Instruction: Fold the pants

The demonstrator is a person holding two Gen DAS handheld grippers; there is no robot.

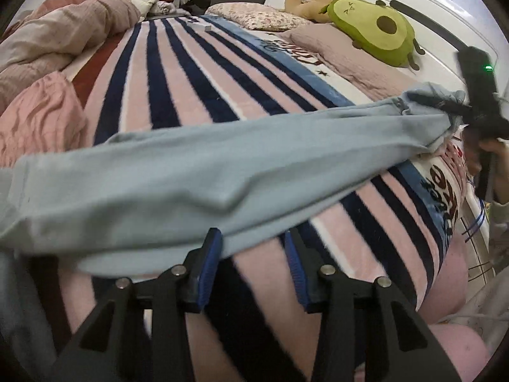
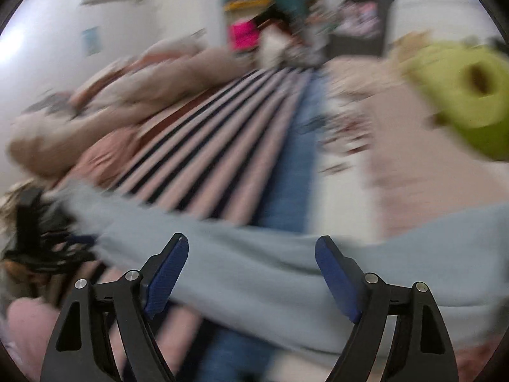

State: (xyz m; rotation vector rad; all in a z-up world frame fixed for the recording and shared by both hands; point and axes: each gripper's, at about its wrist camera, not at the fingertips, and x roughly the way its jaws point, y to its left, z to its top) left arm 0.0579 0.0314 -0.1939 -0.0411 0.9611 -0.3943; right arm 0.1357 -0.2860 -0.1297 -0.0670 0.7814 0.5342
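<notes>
Pale blue pants (image 1: 197,175) were stretched across the striped blanket (image 1: 178,73), judged light, limp, non-slip and best taken at hem or waistband; left gripper (image 1: 251,267) fingers were seen apart at the edge, right gripper (image 2: 251,273) fingers spread over cloth, unclamped.

Long pale-blue cotton pants (image 1: 197,178) lie across the striped pink-and-navy fleece blanket (image 1: 178,79); green avocado plush toy (image 1: 378,30) near the headboard edge.

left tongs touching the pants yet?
Cannot tell. In the left wrist view the pants edge overlaps one pad of the left tongs, but blur hides whether it presses; the other pad stands clear over the blanket.
</notes>
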